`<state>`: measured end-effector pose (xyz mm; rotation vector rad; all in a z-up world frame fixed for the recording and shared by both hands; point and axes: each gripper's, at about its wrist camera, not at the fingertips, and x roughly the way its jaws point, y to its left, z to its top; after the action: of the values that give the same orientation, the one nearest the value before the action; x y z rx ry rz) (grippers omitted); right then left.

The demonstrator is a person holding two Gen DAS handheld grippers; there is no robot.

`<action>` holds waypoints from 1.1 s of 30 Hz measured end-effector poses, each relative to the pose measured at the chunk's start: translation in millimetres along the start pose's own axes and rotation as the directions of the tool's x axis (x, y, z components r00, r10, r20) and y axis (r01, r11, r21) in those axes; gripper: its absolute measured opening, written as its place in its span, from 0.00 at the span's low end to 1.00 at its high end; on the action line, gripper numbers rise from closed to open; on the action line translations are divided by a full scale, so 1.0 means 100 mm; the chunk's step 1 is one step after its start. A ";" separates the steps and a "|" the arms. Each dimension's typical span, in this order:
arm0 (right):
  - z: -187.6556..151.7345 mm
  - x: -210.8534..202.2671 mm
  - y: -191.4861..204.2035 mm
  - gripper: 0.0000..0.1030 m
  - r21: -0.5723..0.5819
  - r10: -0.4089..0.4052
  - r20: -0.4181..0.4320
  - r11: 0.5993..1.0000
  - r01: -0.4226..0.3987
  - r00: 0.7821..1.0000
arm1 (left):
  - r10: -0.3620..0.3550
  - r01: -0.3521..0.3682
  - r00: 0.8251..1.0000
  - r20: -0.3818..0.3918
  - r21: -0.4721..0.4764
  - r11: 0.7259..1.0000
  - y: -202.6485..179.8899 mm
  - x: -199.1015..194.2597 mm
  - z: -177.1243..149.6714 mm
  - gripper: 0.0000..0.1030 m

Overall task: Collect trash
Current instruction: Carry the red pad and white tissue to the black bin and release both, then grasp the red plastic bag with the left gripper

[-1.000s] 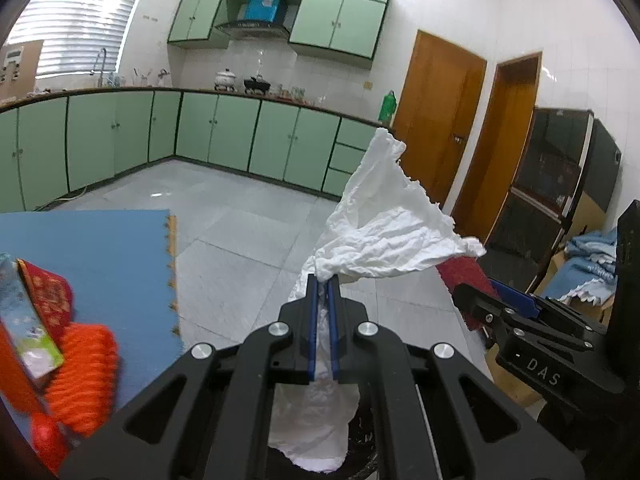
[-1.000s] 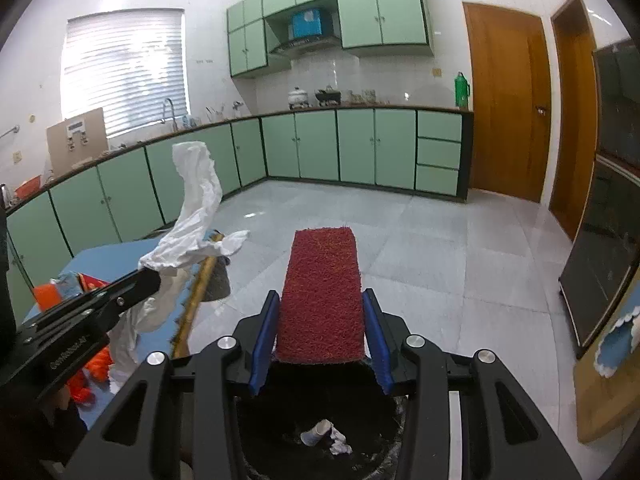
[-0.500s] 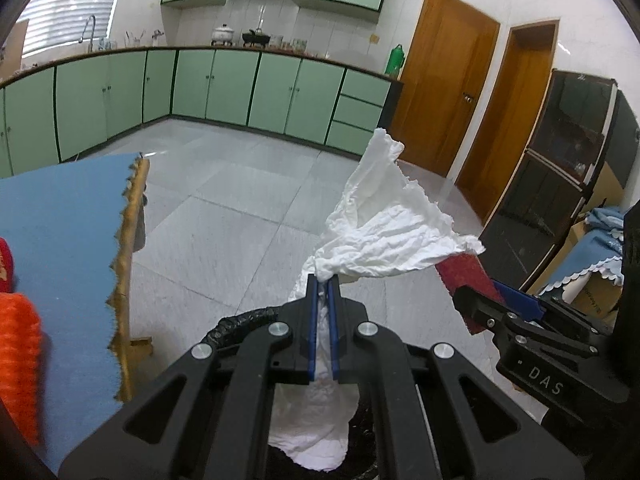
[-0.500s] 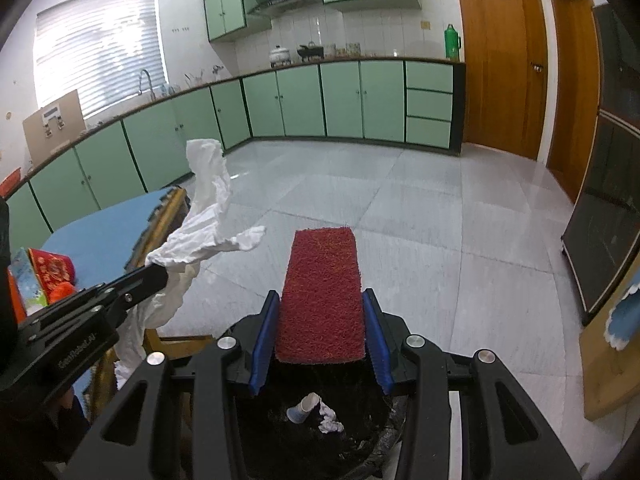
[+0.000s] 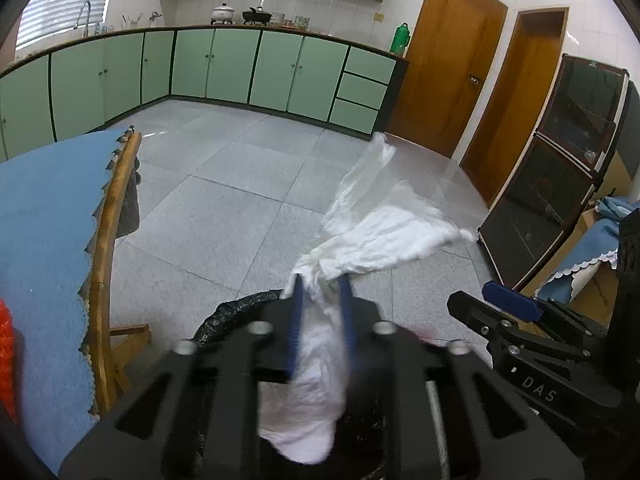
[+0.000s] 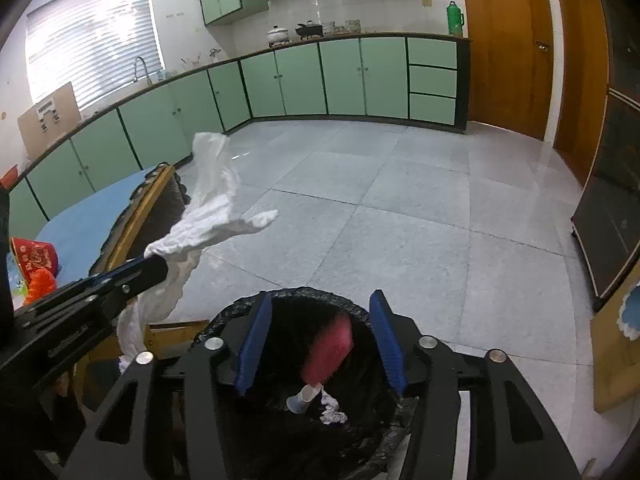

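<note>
Kitchen, grey tiled floor, green cabinets; blue-covered table at your left. Black-lined trash bin directly below both tools. Right gripper: jaws have just been opening, nothing between them; red scouring pad blurred below them, inside the bin's mouth. Left gripper: jaws have just been opening, white tissue between them, apparently no longer pinched. Step in hand: dropping both items. Next, judged: let the tissue fall clear into the bin, shaking it loose if it clings, then return to the table for the remaining litter.
</note>
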<state>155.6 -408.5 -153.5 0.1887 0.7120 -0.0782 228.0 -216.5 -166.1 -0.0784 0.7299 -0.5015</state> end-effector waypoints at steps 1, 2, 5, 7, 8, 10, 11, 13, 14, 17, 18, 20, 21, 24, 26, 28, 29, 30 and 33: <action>0.01 -0.02 -0.01 0.58 0.003 -0.010 0.007 1.000 0.010 1.000 | 0.000 0.000 1.000 0.005 -0.003 1.000 0.01 -0.02 0.00 0.35; 0.00 -0.04 -0.01 0.61 0.005 -0.019 0.014 1.000 0.019 1.000 | -0.001 0.001 1.000 0.012 -0.004 1.000 0.02 -0.05 0.00 0.38; 0.03 -0.15 -0.02 0.74 0.008 -0.060 0.043 0.998 0.060 0.997 | 0.006 -0.006 1.000 0.031 -0.001 1.000 0.03 -0.14 0.02 0.47; 0.05 -0.24 -0.03 0.83 0.011 -0.082 0.065 0.997 0.081 0.995 | 0.005 -0.005 0.999 0.042 -0.003 1.000 0.05 -0.22 0.02 0.48; 0.07 -0.31 -0.02 0.84 0.011 -0.086 0.080 0.996 0.085 0.993 | 0.007 -0.007 0.999 0.051 -0.003 1.000 0.07 -0.29 0.03 0.49; 0.09 -0.40 0.00 0.89 0.010 -0.085 0.099 0.996 0.085 0.991 | 0.013 -0.013 0.998 0.067 -0.007 1.000 0.09 -0.40 0.05 0.52; 0.10 -0.47 0.02 0.89 0.011 -0.083 0.113 0.997 0.083 0.990 | 0.016 -0.016 0.996 0.082 -0.010 1.000 0.10 -0.50 0.06 0.52; 0.13 -0.56 0.07 0.91 0.013 -0.072 0.133 0.997 0.071 0.989 | 0.027 -0.027 0.994 0.107 -0.008 1.000 0.12 -0.66 0.06 0.54; 0.15 -0.61 0.12 0.91 0.014 -0.061 0.145 0.998 0.060 0.988 | 0.034 -0.034 0.992 0.119 -0.005 0.999 0.12 -0.75 0.06 0.55; 0.14 -0.74 0.26 0.93 0.010 -0.029 0.173 1.000 0.028 0.984 | 0.049 -0.050 0.989 0.143 0.002 0.999 0.18 -0.99 0.03 0.58; 0.14 -0.78 0.32 0.94 0.006 -0.018 0.180 1.000 0.017 0.984 | 0.061 -0.063 0.986 0.154 0.003 0.998 0.22 -1.10 0.01 0.59; 0.12 -0.84 0.44 0.94 -0.003 0.004 0.190 1.000 -0.004 0.982 | 0.082 -0.083 0.982 0.170 -0.003 0.997 0.29 -1.26 -0.02 0.59; 0.11 -0.86 0.53 0.94 -0.010 0.022 0.195 1.000 -0.020 0.981 | 0.102 -0.103 0.979 0.176 -0.008 0.995 0.33 -1.36 -0.04 0.60; 0.05 -0.89 0.74 0.94 -0.027 0.065 0.194 0.998 -0.061 0.979 | 0.163 -0.161 0.968 0.192 -0.025 0.987 0.48 -1.61 -0.14 0.60; 0.01 -0.88 0.88 0.94 -0.041 0.094 0.190 0.995 -0.088 0.977 | 0.213 -0.208 0.956 0.201 -0.044 0.977 0.61 -1.78 -0.23 0.60; -0.03 -0.87 1.05 0.94 -0.057 0.124 0.187 0.992 -0.115 0.975 | 0.249 -0.242 0.947 0.202 -0.061 0.968 0.73 -1.90 -0.29 0.60; -0.06 -0.86 1.14 0.94 -0.062 0.137 0.187 0.990 -0.127 0.973 | 0.276 -0.267 0.940 0.202 -0.074 0.961 0.81 -1.98 -0.34 0.60; -0.07 -0.86 1.20 0.94 -0.066 0.145 0.188 0.989 -0.135 0.971 | 0.294 -0.282 0.934 0.202 -0.083 0.956 0.86 -2.03 -0.37 0.60; -0.16 -0.84 1.42 0.94 -0.082 0.181 0.186 0.982 -0.168 0.966 | 0.339 -0.324 0.922 0.187 -0.111 0.940 1.05 -2.18 -0.48 0.60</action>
<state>100.7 -265.5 -89.5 0.1773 0.5016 0.0949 101.2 -18.0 -92.0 -0.0757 0.5462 -0.1362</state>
